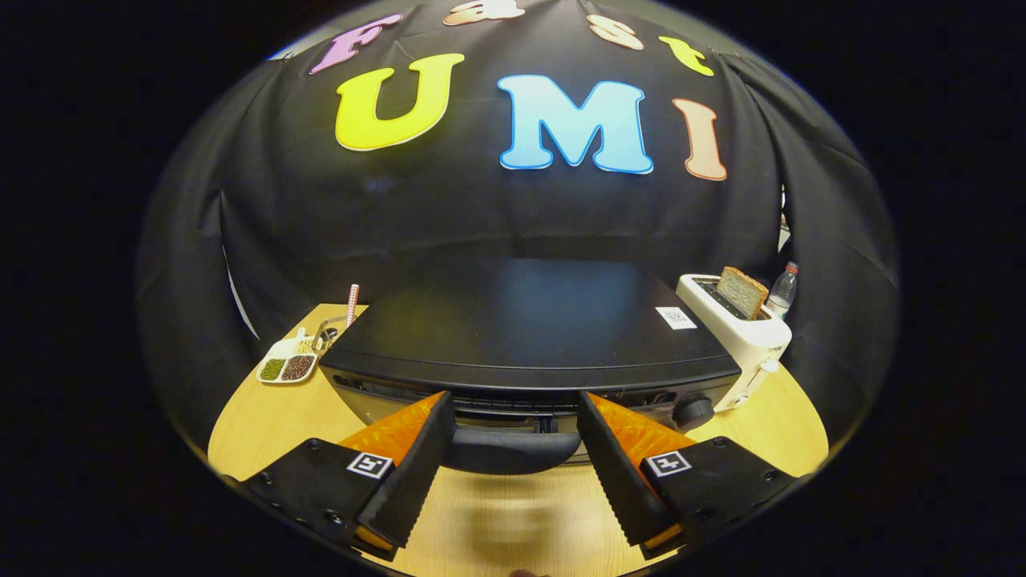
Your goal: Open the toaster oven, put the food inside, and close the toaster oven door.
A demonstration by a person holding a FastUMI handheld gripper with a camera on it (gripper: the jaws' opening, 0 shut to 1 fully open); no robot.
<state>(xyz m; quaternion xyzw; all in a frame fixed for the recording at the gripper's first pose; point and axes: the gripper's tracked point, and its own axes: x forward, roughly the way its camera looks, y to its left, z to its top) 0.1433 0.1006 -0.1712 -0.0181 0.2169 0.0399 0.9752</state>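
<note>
While the gripper [513,437] hangs low over the wooden table [264,417], we see its two fingers spread wide apart, released, with the black handle [513,449] of the toaster oven [529,336] lying in the gap between them. The left fingertip [437,417] sits just beside the handle's left end and the right one just beside its right end; neither seems to press on it, though the angle is shallow and we cannot be sure of contact.

The toaster oven stands at twelve o'clock from the fingers, close ahead, its flat black top carrying a small white sticker [675,318] toward one o'clock. Its door looks shut, the handle up against the front, and a round black knob [692,412] shows on the front at about two o'clock, just beyond the right finger.

Further out at two o'clock stands a white pop-up toaster [741,340] with a slice of bread [741,292] upright in its slot, touching the oven's right side or very near it. Behind that toaster a clear bottle [783,291] with a red cap stands against the black cloth.

At ten o'clock, well apart from the fingers, a white divided dish [286,365] holds green and brown grains in separate compartments, and a checked stick-like handle [352,303] rises beside the oven's left rear corner
</note>
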